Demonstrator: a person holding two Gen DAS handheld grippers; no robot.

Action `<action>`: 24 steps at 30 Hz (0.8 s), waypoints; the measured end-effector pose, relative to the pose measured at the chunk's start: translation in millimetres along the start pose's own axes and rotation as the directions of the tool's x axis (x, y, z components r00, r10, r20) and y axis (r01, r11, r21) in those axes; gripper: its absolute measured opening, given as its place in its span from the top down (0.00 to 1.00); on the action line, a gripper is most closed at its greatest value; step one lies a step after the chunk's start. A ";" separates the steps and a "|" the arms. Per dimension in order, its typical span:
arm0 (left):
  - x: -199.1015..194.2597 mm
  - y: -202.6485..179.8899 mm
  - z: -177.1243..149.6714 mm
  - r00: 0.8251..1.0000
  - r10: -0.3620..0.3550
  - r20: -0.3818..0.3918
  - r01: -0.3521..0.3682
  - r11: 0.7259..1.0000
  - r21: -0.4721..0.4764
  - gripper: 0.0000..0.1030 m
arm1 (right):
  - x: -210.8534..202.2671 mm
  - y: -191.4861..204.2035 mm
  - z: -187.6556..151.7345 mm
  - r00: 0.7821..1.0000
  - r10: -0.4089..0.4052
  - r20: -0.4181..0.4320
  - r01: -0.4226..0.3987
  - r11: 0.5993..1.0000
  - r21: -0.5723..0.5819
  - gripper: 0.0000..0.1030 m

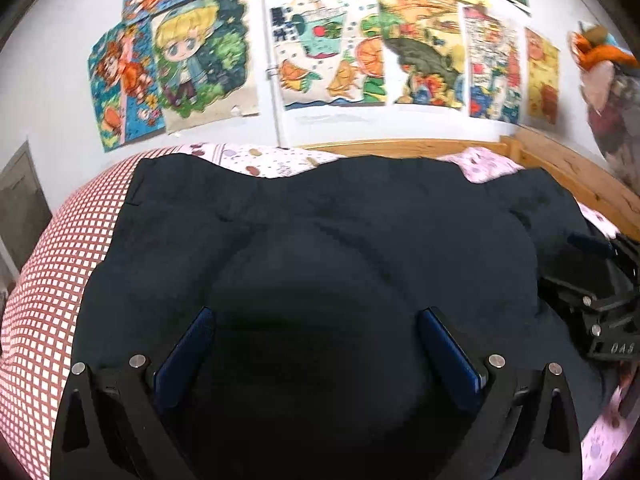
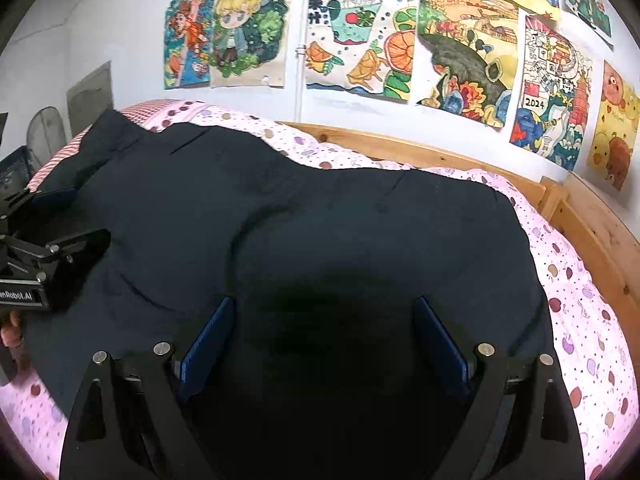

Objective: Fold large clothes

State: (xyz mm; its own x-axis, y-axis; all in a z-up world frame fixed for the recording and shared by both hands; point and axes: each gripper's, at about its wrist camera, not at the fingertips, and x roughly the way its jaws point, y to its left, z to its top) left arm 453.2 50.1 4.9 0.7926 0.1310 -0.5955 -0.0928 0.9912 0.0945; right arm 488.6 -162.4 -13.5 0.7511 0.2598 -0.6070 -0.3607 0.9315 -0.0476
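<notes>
The dark navy garment (image 1: pixel 320 240) lies spread over the bed, covering most of the pink spotted quilt (image 2: pixel 580 320) and reaching at its far left corner onto a red-and-white checked cover (image 1: pixel 48 280); we cannot tell what kind of garment it is, though a seam and what may be a pocket slit show near its far edge. We judge the folding to be at an early stage: the cloth looks laid out roughly flat in a broad sheet with soft ripples, its far edge wavy against the quilt, and we see no crisp fold line or stacked layers that would mark a finished fold, though whether it is already doubled once the dark fabric hides. What is left, as we read it, is to take hold of an edge, bring it over, and repeat until the piece is compact. Our left gripper (image 1: pixel 316 320) hangs over the near part of the cloth with its blue pads spread wide and nothing between them; our right gripper (image 2: pixel 324 308) does the same further right, jaws likewise wide apart and empty. Each shows at the edge of the other's view, close beside it over the garment. As for containers, we see none in use; a dark crate-like thing at the far left of the right wrist view is too cut off to name, and its contents are hidden
</notes>
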 end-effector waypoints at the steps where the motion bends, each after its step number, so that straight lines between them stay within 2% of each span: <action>1: 4.1 2.6 2.0 1.000 -0.003 -0.002 0.003 1.000 -0.010 0.00 | 2.2 -0.4 1.1 1.000 -0.004 -0.001 0.004 1.000 0.003 0.14; 8: 31.8 28.3 18.7 0.999 0.021 -0.030 -0.024 0.994 -0.104 0.00 | 22.8 -11.1 12.7 0.999 -0.038 -0.019 0.038 0.998 0.044 0.14; 12: 50.7 36.7 24.8 0.997 0.027 -0.074 -0.037 0.990 -0.135 0.00 | 42.4 -24.7 21.1 0.996 -0.068 -0.056 0.074 0.992 0.101 0.14; 15: 64.8 41.3 27.9 0.993 0.005 -0.116 -0.023 0.988 -0.156 0.00 | 58.4 -33.3 20.2 0.994 -0.055 -0.092 0.068 0.987 0.145 0.12; 17: 71.9 43.5 28.0 0.991 -0.010 -0.132 -0.012 0.986 -0.167 0.00 | 69.8 -39.3 19.1 0.993 -0.026 -0.114 0.046 0.983 0.177 0.07; 24: 88.1 46.4 23.1 0.992 -0.036 -0.120 0.013 0.982 -0.188 0.00 | 90.6 -39.5 12.2 0.993 -0.005 -0.117 0.028 0.980 0.197 0.02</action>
State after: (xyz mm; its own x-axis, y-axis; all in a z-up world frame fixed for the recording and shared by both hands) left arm 532.6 107.2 -24.7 0.7172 0.0965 -0.6901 -0.1941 0.9788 -0.0649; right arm 577.6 -172.5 -56.9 0.6828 0.2233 -0.6957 -0.2230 0.9704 0.0926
